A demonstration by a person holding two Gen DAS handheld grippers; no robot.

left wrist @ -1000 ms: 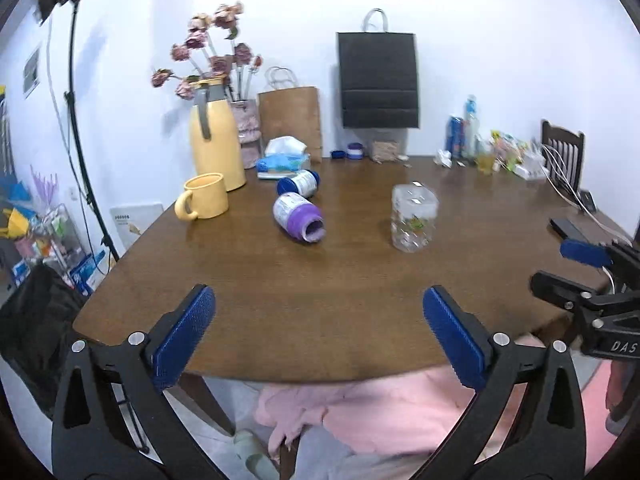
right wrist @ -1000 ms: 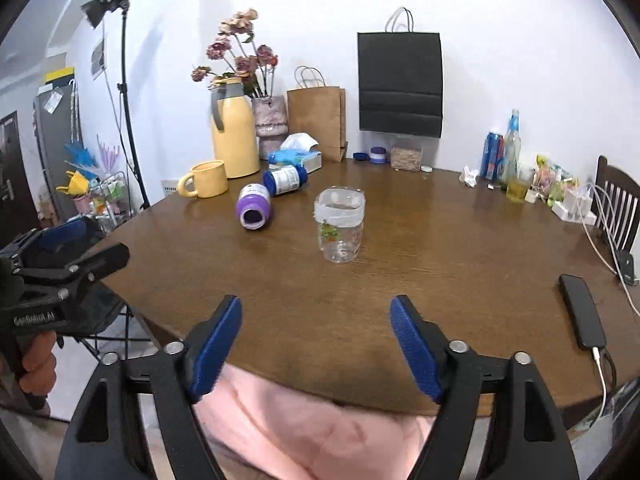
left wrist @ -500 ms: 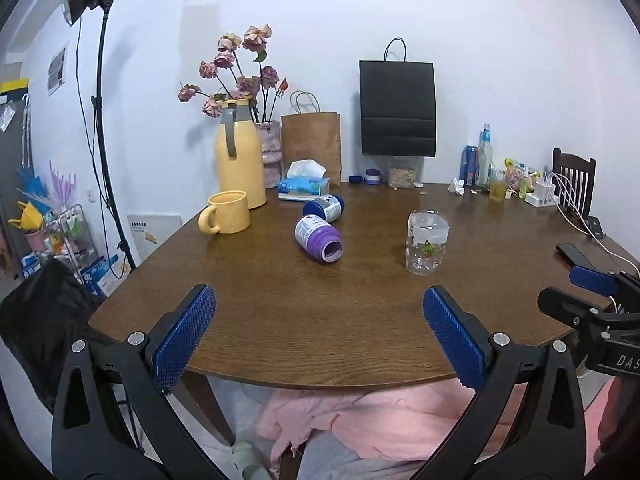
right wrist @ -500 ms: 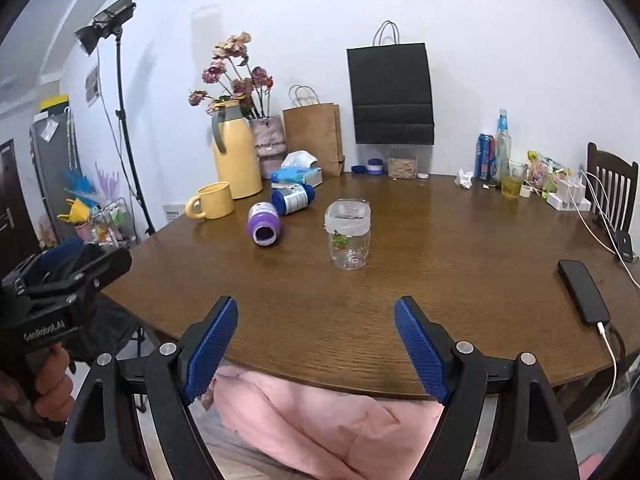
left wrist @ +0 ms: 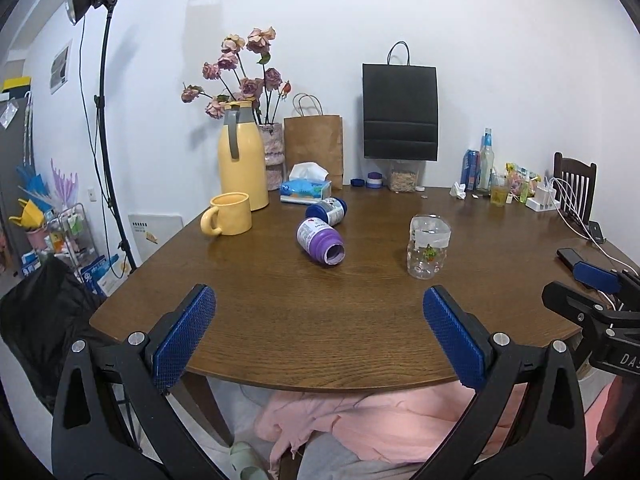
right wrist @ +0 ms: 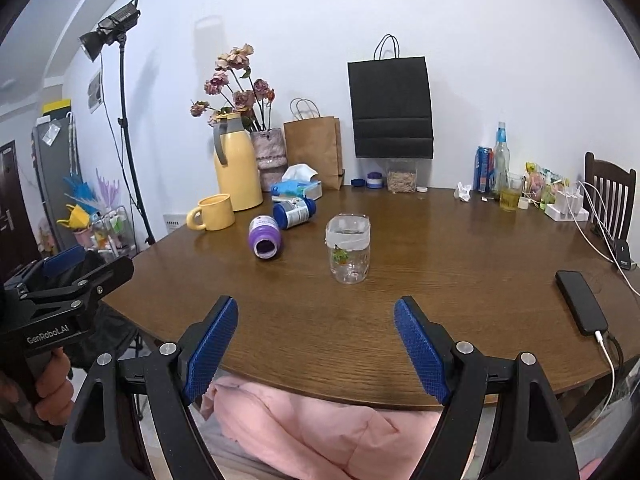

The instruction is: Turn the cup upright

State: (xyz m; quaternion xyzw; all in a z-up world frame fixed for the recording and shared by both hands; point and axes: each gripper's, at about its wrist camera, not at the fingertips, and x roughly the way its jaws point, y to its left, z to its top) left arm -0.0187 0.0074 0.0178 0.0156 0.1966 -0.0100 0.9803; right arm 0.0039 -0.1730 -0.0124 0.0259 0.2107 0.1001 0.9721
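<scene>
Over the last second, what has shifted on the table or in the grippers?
Only the cameras moved: both views tilted up and eased back. The left gripper and right gripper stayed open and empty, short of the table. The clear cup, purple bottle and blue bottle lie as before.

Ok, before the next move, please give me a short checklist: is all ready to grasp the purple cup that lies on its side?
1. Purple cup on its side, mouth toward the cameras: ok.
2. Left gripper open, empty: ok.
3. Right gripper open, empty: ok.
4. Grippers near the cup: not ok, both at the near edge of the table.
5. Blue bottle touching the cup: cannot tell.
6. Clear glass apart from the cup: ok.
</scene>
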